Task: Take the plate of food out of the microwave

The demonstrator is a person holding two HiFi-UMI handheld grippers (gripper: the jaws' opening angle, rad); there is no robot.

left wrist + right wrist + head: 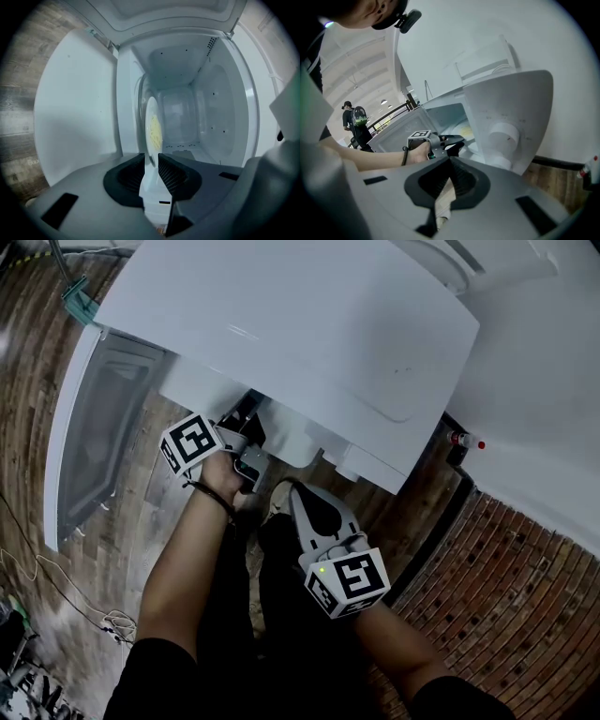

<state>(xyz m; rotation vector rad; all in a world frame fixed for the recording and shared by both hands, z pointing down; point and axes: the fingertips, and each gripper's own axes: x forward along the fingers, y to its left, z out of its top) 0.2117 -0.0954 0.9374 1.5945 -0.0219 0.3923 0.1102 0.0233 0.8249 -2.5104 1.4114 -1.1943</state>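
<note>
Left gripper [151, 160]: your black ribbed jaws are pinched on the near rim of the white round plate [151, 123], which shows edge-on straight ahead of the claw. The pale yellow food [154, 132] lies on the plate's face just past the jaw tips. Nothing stands between the jaws and the plate. Plate and food are inside the cavity of the white box-shaped microwave [201, 108]. Its walls are smooth and glossy all round the claw's reach, with small vent holes ahead and up to the right. The flat white door [77, 108] stands swung open at the claw's left.

Right gripper [451, 160]: your jaws are pressed together at the tips with nothing between them. This claw is outside the microwave. Just ahead of it, your hand [417, 151] holds the left gripper, whose jaws reach into the cavity. The microwave's rounded white shell rises ahead and to the right. Far off to the left, a person with a green backpack [355, 119] stands by a railing.

Head view: the wood-grain plank floor [28, 427] lies below both claws. A red brick-patterned surface [525, 596] lies to the right of the right gripper.
</note>
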